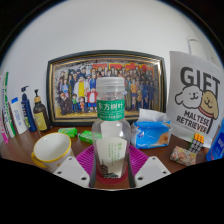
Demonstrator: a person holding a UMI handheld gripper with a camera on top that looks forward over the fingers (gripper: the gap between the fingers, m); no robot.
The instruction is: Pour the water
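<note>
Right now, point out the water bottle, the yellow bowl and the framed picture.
Clear plastic water bottle [111, 140], gripper view, on its label.
Shallow yellow bowl [51, 150], gripper view, on its inside.
Dark-framed group picture [105, 85], gripper view, on the print's centre.

Two pale, whitish-grey fingers [71, 169] show at the near edge, one left and one right, each a flat, blocky, angular slab with squared-off corners. On the inner face of each sits a magenta-pink pad [86, 158], and the pads carry a faint ribbed or grid texture. There's a small dark mark on the top of each finger that may be a screw or a hole, though it is too small to tell, and no cable or sleeve shows.
</note>
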